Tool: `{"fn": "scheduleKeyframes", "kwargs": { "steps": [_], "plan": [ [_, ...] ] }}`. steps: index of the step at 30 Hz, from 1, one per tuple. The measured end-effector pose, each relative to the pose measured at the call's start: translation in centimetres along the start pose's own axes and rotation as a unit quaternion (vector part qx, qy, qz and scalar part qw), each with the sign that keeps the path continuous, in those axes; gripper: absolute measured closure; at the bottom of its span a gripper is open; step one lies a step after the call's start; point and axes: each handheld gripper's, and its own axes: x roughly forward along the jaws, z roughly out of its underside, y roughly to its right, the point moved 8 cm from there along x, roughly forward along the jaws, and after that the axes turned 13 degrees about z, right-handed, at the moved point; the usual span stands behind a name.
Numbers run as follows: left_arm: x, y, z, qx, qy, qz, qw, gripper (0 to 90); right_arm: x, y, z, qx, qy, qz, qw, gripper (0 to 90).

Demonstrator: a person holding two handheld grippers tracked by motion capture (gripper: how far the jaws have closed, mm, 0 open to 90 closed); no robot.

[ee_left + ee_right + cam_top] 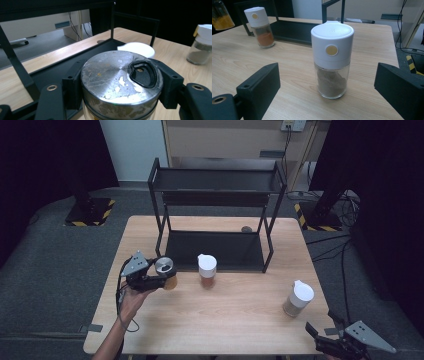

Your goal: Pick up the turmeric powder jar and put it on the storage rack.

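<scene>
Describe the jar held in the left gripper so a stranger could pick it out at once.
Start at the black rack at the table's far side. Off its front left corner, the left gripper is shut on a jar of yellow-orange contents. Its scuffed metal lid sets it apart: the two other jars have white caps.

**Left gripper holds a metal-lidded jar near the rack**

The left gripper (pixel 159 278) clamps a metal-lidded jar (pixel 167 272) of yellow-orange contents. Just beyond it stands the black two-tier rack (pixel 218 200); to its right, a white-capped spice jar (pixel 207 270). Another white-capped jar (pixel 298 298) stands just beyond the right gripper (pixel 320 332).
</scene>
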Motion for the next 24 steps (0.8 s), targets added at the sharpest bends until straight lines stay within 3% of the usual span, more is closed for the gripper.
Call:
{"fn": "scheduleKeyframes", "kwargs": {
  "steps": [10, 17, 24],
  "plan": [
    [2.7, -1.3, -1.4, -0.005, -0.006, -0.029, 0.9996, 33.9, -0.1, 0.1, 0.0, 0.003, 0.003, -0.002, 1.0000, 6.6],
    [4.1, -2.0, -1.8, -0.015, 0.000, -0.032, 0.9994, 33.9, 0.0, 0.1, 0.1, 0.005, 0.002, -0.002, 1.0000, 6.6],
    [5.8, -2.8, -2.5, -0.018, 0.002, -0.049, 0.9986, 33.9, -0.1, 0.2, 0.1, 0.007, 0.003, -0.003, 1.0000, 6.6]
  ]
}}
